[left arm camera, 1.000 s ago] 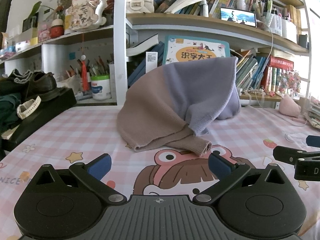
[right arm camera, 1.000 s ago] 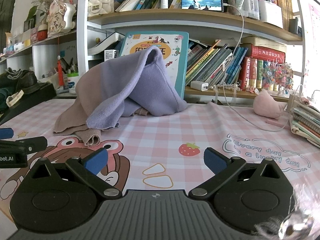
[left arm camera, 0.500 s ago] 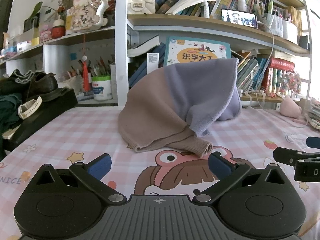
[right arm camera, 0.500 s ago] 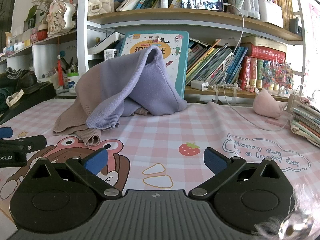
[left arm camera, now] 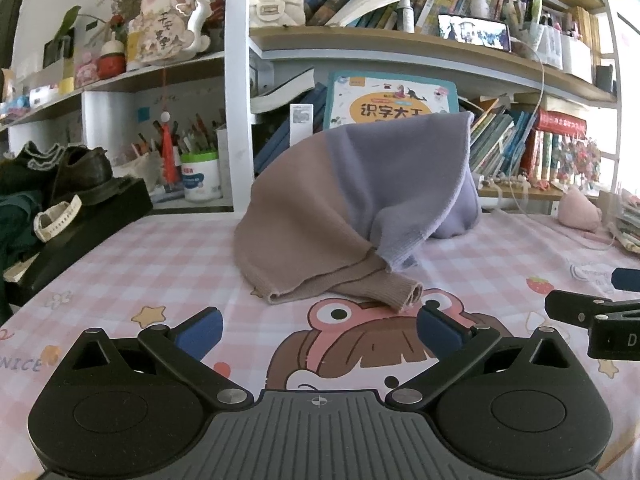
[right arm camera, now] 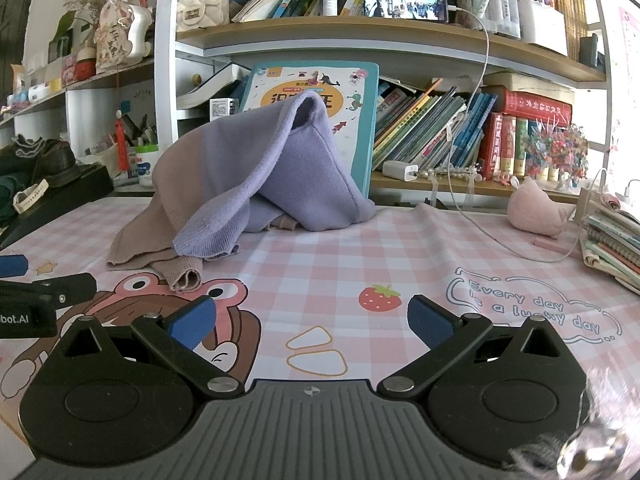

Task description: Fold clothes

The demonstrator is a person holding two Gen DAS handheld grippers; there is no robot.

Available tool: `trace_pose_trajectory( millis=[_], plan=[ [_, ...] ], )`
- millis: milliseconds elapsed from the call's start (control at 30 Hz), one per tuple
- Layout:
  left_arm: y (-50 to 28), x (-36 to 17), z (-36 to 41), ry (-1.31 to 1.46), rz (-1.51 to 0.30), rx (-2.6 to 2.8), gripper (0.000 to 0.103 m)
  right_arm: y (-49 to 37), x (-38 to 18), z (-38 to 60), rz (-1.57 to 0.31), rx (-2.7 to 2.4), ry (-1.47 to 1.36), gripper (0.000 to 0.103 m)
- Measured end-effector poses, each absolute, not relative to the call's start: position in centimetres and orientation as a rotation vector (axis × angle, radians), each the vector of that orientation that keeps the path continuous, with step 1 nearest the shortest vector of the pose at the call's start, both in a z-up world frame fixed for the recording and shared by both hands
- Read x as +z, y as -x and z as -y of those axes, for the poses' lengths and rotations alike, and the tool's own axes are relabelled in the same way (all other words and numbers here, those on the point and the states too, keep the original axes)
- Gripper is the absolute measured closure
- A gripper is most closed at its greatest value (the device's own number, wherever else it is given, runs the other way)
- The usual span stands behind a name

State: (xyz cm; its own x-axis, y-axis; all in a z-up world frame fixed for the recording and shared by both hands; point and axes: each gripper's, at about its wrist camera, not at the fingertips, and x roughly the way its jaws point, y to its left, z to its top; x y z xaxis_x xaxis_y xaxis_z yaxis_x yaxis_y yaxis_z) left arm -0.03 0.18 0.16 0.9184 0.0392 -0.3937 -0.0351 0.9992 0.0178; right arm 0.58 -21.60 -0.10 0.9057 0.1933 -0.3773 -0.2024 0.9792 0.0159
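Left gripper agape; two-tone sweater heaped, cuff nearest.

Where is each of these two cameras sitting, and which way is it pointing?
Left wrist view: sits on the left hand-held gripper, low over the pink checked tablecloth, facing the heaped brown-and-lilac knitted sweater; the right hand-held gripper's tip shows at the right edge.
Right wrist view: sits on the right hand-held gripper, facing the bookshelves; the left hand-held gripper's tip shows at the left edge.
Shared: sweater, tablecloth, the teal children's book behind.
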Motion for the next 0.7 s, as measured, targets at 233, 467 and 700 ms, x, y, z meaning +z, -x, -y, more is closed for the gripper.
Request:
trace_pose_trajectory(
  millis=[233,467,700],
  plan=[
    [0.0,0.16,-0.44,0.005,-0.405,0.041,0.0,-0.58,0.0,21.59,-0.388,0.201,0.025,0.0],
    [0.05,0.17,-0.8,0.025,-0.403,0.063,0.0,-0.55,0.02,21.58,-0.382,0.207,0.016,0.0],
    [0.18,0.23,-0.96,0.035,-0.393,0.055,0.0,-0.43,0.03,21.68,-0.377,0.209,0.02,0.0]
  ],
)
